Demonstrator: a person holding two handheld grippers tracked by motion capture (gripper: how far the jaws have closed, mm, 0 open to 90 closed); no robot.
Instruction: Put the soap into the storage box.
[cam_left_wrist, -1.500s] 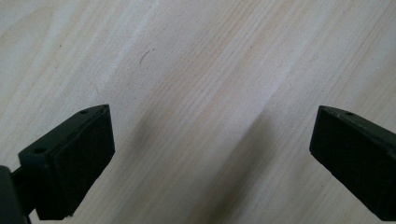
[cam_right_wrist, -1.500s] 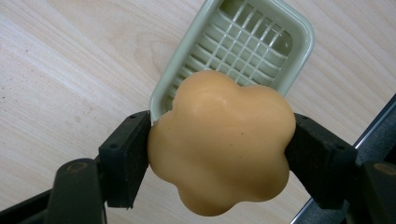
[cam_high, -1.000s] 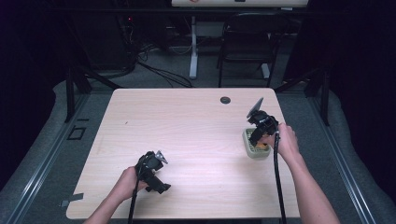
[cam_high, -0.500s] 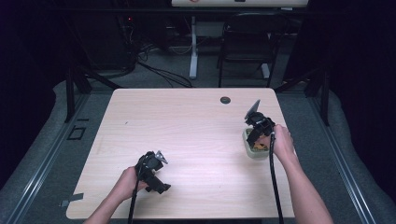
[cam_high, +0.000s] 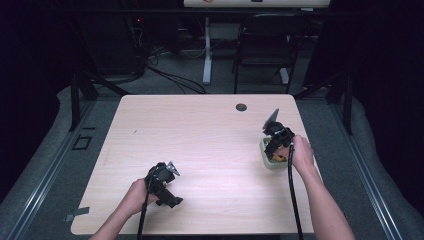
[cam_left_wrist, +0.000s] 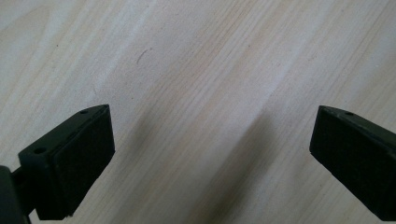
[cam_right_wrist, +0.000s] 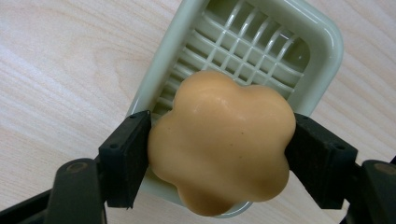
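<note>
I am holding the right gripper (cam_right_wrist: 217, 154) closed on a flower-shaped soap (cam_right_wrist: 219, 144), its two black pads pressing the lobes on either side, so the bar is pinched across its width at the centre of the right gripper view. I judge I am gripping it this way because the scalloped edge gives the flat pads something to bite on; the surface is looking smooth, waxy and a little glossy, peach-orange, and likely slippery. The soap is hanging directly over a pale green soap dish (cam_right_wrist: 322, 42), which is running from the lower middle to the upper right of that frame; whether it is touching the dish I cannot tell. The dish is a rounded rectangle of shiny hard plastic with a ribbed draining grid inside. In the high view the right gripper (cam_high: 274, 145) is sitting at the right of the light wood-grain table (cam_high: 200, 130). The left gripper (cam_left_wrist: 212, 154) is resting wide open over bare tabletop, holding nothing, simply parked out of the way at lower left of the high view.
</note>
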